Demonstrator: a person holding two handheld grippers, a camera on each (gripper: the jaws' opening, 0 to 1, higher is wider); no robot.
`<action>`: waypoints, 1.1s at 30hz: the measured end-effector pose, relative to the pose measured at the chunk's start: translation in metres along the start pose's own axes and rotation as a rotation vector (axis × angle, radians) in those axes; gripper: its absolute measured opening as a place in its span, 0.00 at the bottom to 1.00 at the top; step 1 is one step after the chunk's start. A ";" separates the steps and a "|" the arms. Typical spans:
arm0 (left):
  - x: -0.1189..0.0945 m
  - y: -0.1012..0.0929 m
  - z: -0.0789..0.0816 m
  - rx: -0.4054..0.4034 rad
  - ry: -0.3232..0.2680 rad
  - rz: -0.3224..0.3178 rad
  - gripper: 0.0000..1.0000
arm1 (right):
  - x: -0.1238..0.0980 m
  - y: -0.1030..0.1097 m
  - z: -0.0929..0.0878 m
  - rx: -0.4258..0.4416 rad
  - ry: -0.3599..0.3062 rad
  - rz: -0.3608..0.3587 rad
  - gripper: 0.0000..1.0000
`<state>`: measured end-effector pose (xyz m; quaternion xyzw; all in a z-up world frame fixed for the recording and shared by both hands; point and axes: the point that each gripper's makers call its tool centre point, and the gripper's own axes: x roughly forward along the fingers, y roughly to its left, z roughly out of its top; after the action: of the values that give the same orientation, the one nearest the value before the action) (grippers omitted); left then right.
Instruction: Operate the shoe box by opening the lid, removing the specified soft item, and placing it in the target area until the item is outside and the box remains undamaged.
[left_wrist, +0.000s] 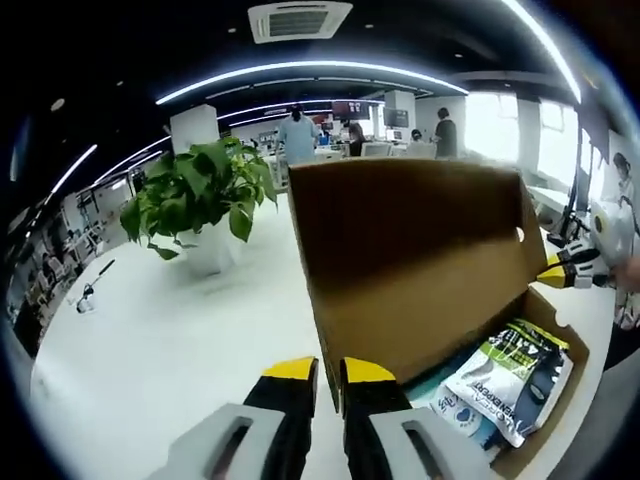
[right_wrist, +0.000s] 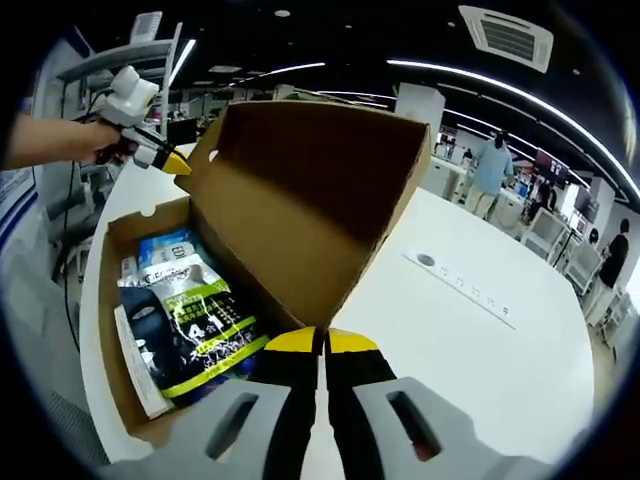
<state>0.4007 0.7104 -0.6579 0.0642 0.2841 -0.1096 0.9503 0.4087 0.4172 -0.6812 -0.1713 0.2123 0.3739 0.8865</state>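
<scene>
Brown cardboard shoe box (right_wrist: 300, 215) stands open on the white surface (right_wrist: 480, 340). The green-and-black soft packet (right_wrist: 195, 320) lies inside — light, pliable, slippery; pinch its upper edge. Each tool (left_wrist: 318, 372) (right_wrist: 322, 343) grips the lid's edge — jaws closed.

A leafy potted plant (left_wrist: 200, 200) is standing on the white surface (left_wrist: 150, 340), while people (left_wrist: 297, 135) are standing far behind.
</scene>
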 end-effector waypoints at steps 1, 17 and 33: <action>0.001 0.000 -0.002 -0.002 0.004 0.001 0.05 | 0.000 0.000 0.000 -0.002 0.001 0.000 0.00; 0.008 -0.002 -0.003 -0.046 0.013 0.003 0.02 | -0.001 0.000 0.002 0.010 0.004 -0.002 0.00; 0.022 0.001 -0.001 -0.052 0.032 0.007 0.02 | 0.003 -0.004 0.004 0.009 -0.001 -0.010 0.01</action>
<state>0.4186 0.7076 -0.6710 0.0423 0.3017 -0.0977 0.9474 0.4141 0.4182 -0.6786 -0.1681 0.2125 0.3683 0.8893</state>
